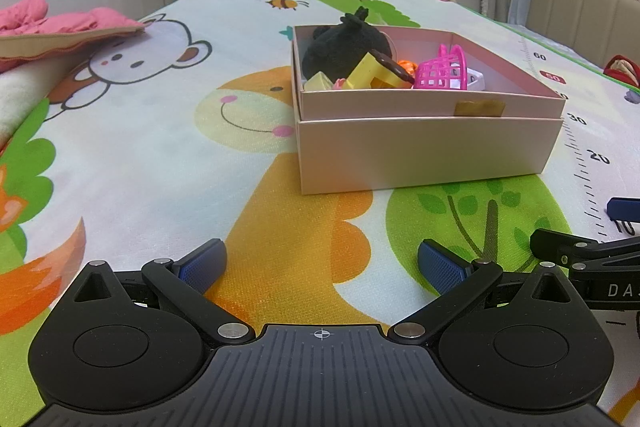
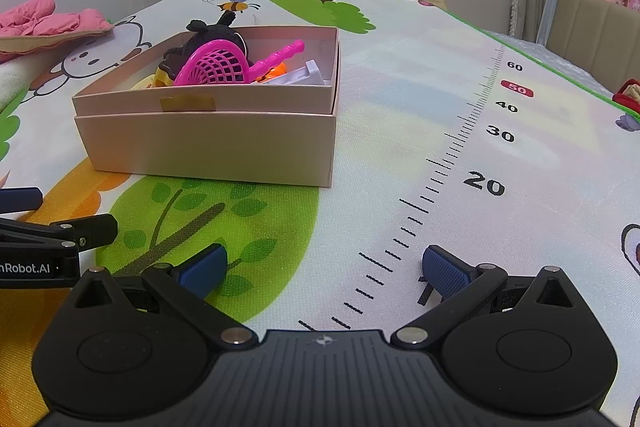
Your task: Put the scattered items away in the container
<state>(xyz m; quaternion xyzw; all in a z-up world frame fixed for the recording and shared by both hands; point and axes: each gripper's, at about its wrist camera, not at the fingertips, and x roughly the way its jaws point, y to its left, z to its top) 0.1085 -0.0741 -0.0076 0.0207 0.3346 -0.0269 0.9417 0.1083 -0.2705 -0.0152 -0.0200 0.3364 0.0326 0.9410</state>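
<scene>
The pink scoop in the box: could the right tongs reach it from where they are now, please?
Probably yes. The right tongs are open and empty, the mat between them and the box is bare, and the pink scoop lies on top of the pile, above the rim, with its handle free.

The left gripper (image 1: 322, 263) is a matte black plastic body with a ribbed dark grey centre plate bearing a small white crosshair mark. Two rounded black housings flank the plate, each with a raised circular disc. Black linkage bars run forward from silver pivot pins to two fingers (image 1: 204, 265) faced with dark blue pads of fine mesh texture. Small silver screw heads cap the outer triangular brackets.

The right gripper (image 2: 325, 265) has the same build: black housings, ribbed plate, silver pins, blue textured fingers (image 2: 446, 271). In the left wrist view its side shows white letters "DA"; the left gripper's side, seen from the right wrist, reads "nRobot.AI".
</scene>
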